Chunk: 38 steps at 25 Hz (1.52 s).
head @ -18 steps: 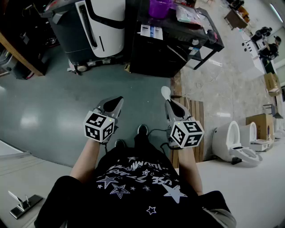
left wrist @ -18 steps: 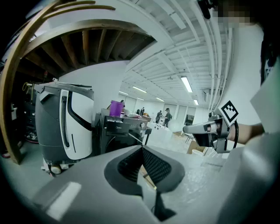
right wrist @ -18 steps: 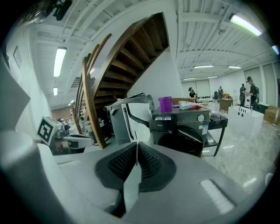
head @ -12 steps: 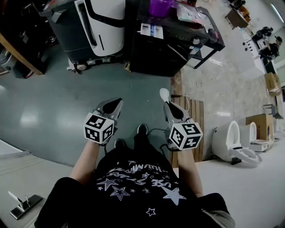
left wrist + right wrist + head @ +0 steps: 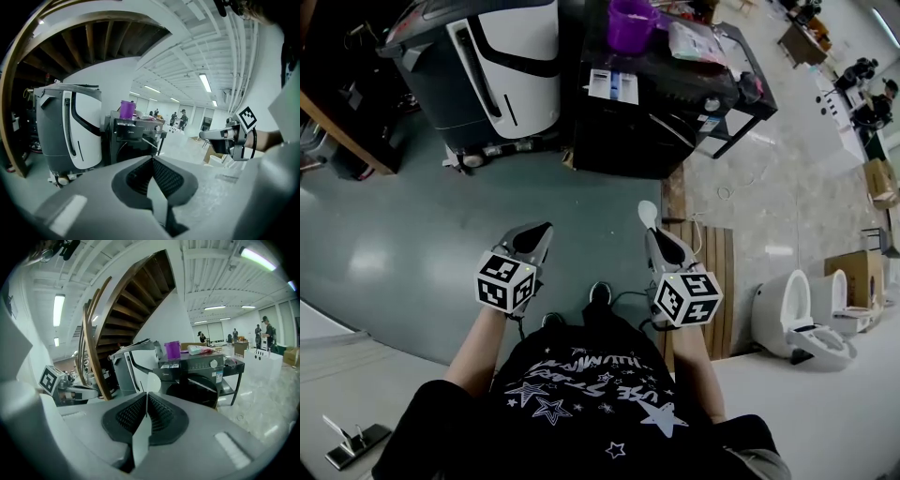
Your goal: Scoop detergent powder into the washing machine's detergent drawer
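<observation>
My right hand-held gripper [image 5: 146,397] is clenched on the thin handle of a white scoop [image 5: 154,381], with the bowl sticking out past the jaw tips. My left hand-held gripper [image 5: 152,161] is clenched too, with nothing in it. I hold both above the grey floor [image 5: 412,234], well apart from the black washing machine [image 5: 647,122]. A purple cup [image 5: 630,23] stands on top of it.
</observation>
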### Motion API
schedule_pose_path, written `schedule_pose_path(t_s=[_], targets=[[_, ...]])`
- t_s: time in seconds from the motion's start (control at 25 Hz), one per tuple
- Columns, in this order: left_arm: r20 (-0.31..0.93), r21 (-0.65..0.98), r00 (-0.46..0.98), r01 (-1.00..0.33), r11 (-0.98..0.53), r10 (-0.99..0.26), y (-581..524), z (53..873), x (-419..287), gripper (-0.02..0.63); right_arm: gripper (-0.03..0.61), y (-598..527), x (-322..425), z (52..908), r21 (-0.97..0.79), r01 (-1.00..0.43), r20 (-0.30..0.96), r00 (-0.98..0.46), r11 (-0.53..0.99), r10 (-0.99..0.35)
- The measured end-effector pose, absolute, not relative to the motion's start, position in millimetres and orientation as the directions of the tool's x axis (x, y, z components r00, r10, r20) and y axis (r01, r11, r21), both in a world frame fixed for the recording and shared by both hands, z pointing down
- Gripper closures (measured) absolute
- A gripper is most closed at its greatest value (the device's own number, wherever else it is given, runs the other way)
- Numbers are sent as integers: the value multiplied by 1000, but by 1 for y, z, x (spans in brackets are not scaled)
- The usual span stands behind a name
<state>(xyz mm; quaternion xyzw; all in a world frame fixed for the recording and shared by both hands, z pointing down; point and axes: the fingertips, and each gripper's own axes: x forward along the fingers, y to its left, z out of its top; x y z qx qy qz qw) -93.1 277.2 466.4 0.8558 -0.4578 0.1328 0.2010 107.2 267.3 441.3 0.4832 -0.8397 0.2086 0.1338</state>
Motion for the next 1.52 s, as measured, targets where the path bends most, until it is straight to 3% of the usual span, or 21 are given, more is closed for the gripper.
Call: schedule_pose_path(t_s=[0.32, 0.64, 0.92, 1.52], targets=[[356, 136, 510, -857, -497, -783, 187, 433, -55, 614, 541, 173, 155, 408, -214, -844, 327, -537, 492, -777], [362, 124, 457, -888, -444, -813, 139, 430, -43, 614, 541, 114, 168, 404, -205, -816, 314, -578, 541, -753], [365, 141, 458, -888, -438, -810, 84, 433, -49, 614, 541, 59, 154, 416, -246, -806, 323, -592, 538, -739], [339, 141, 545, -836, -531, -767, -159, 421, -90, 614, 541, -160, 89, 368, -209, -831, 248, -555, 516, -794]])
